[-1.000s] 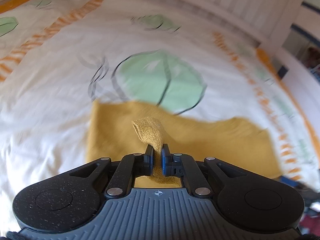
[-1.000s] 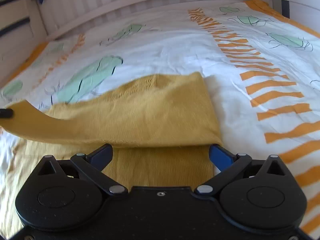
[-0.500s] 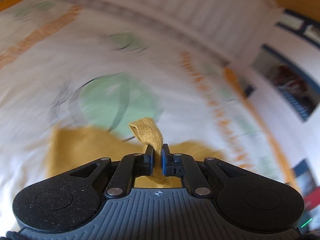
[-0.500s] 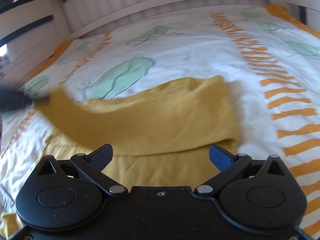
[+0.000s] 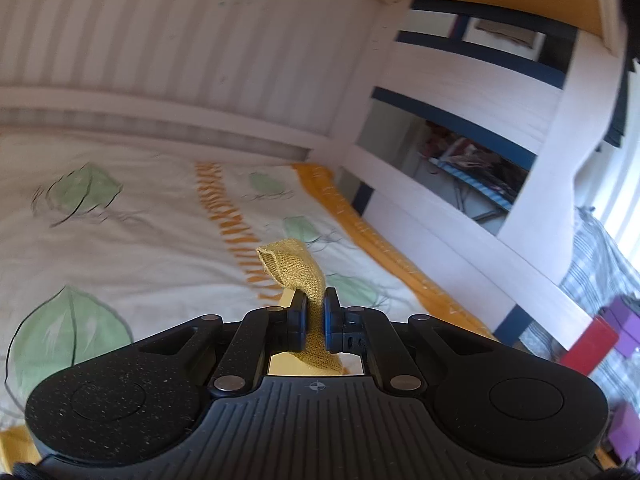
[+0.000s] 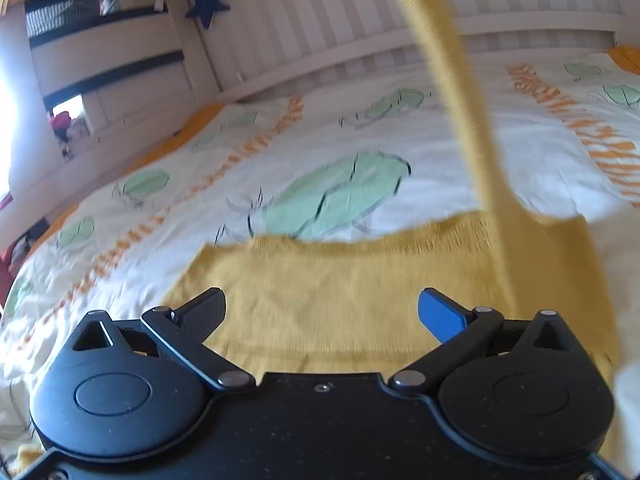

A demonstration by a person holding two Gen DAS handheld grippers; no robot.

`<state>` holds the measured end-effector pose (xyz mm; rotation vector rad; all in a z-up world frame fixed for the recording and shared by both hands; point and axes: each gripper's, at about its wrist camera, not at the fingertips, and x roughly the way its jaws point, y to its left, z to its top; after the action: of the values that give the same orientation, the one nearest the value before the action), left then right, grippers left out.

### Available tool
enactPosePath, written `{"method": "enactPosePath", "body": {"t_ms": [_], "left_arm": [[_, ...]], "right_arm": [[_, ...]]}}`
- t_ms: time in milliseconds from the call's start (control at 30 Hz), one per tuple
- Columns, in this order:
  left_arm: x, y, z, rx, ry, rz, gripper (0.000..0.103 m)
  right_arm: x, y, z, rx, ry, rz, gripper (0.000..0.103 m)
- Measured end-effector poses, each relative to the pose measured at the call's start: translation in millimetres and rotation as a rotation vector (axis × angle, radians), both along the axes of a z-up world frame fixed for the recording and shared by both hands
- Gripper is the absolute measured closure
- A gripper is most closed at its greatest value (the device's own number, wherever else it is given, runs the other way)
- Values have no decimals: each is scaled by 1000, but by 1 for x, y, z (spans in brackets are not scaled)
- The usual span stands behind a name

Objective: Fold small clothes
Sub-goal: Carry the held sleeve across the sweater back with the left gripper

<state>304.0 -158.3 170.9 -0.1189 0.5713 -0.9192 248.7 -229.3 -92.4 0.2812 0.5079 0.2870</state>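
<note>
The left gripper (image 5: 315, 316) jaws are clamping the mustard knitted garment's (image 6: 360, 292) sleeve; it risks slipping. The right gripper (image 6: 322, 312) jaws are standing apart, restraining nothing.

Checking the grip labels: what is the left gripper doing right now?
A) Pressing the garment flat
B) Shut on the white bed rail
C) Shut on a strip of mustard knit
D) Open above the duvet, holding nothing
C: in the left wrist view the left gripper has its pads closed on a strip of the mustard knit, held above the duvet.
</note>
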Motion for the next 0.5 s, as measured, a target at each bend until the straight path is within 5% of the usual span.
{"method": "enactPosePath", "body": {"t_ms": [133,333,500], "left_arm": [[-3,-1,-4,8,-2,-11,96],[6,29,-20,-1,39,17,96],[15,62,-46,43,63,73,96]], "right_arm": [[24,-8,-9,-24,23,-97,0],[32,-71,-32,-3,172,-416,0],[-3,-92,-26,23,170,-400,0]]}}
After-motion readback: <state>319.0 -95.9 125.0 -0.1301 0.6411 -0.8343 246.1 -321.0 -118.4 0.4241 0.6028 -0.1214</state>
